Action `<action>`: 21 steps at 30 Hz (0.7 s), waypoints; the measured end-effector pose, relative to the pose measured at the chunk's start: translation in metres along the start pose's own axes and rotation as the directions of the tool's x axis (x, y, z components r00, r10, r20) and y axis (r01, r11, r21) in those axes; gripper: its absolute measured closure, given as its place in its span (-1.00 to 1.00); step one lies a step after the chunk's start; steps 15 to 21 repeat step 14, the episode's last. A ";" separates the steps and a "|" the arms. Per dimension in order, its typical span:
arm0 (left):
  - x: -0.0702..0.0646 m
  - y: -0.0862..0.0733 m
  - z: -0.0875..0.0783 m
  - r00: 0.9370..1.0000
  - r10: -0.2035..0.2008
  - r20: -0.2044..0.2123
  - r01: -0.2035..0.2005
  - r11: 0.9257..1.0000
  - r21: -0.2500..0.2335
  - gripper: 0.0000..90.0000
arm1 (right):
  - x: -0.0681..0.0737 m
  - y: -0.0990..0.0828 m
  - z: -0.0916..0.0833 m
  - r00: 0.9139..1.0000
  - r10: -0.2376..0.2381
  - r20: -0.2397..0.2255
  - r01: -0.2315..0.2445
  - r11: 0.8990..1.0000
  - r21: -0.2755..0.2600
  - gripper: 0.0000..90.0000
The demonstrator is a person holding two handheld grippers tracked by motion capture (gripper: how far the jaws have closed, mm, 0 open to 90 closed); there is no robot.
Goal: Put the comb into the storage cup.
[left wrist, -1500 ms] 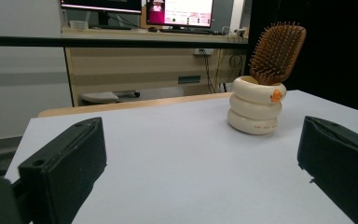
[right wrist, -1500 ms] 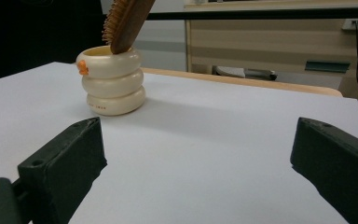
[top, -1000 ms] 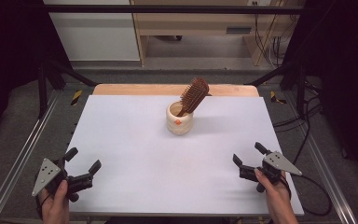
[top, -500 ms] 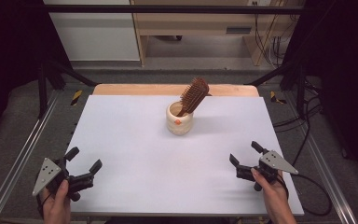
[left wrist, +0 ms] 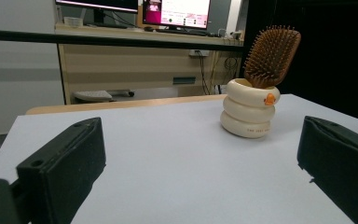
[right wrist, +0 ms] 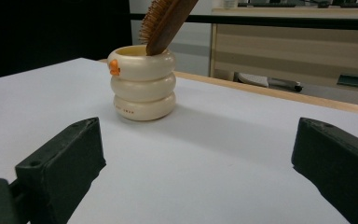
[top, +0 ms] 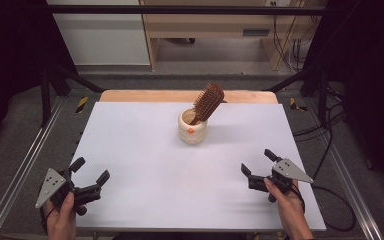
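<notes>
A cream ringed cup stands upright near the middle back of the white table. A brown wooden hairbrush leans in it, head up and tilted to the right. My left gripper is held at the front left corner, open, nothing between its jaws. At the front right, my right gripper is open too and empty, pointing toward the cup from well short of it.
A wooden strip runs along the table's far edge. Metal frame rails flank both sides, with cables on the floor at the right. A desk with monitors stands behind the table.
My right gripper has moved a little forward and to the left over the table. The left gripper, cup and brush have stayed put.
</notes>
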State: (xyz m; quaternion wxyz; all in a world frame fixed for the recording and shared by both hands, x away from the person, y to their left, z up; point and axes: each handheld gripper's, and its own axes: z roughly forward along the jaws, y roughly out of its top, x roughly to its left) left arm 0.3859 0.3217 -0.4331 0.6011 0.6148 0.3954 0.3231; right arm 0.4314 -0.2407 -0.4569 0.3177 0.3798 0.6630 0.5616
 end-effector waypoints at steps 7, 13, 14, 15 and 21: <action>0.000 0.000 0.000 1.000 -0.005 0.001 0.005 1.000 0.001 -0.97 | 0.003 -0.001 0.003 1.000 -0.019 -0.008 0.019 1.000 0.024 -0.94; 0.000 0.000 0.001 1.000 0.001 0.001 -0.001 1.000 0.005 -0.97 | 0.004 -0.002 0.004 1.000 -0.022 -0.006 0.022 0.999 0.035 -0.94; 0.000 0.000 0.001 1.000 0.000 0.001 0.000 1.000 0.006 -0.97 | 0.004 -0.002 0.004 1.000 -0.021 -0.006 0.021 0.999 0.037 -0.94; 0.000 0.000 0.001 1.000 0.000 0.001 0.000 1.000 0.006 -0.97 | 0.004 -0.002 0.004 1.000 -0.021 -0.006 0.021 0.999 0.037 -0.94; 0.000 0.000 0.001 1.000 0.000 0.001 0.000 1.000 0.006 -0.97 | 0.004 -0.002 0.004 1.000 -0.021 -0.006 0.021 0.999 0.037 -0.94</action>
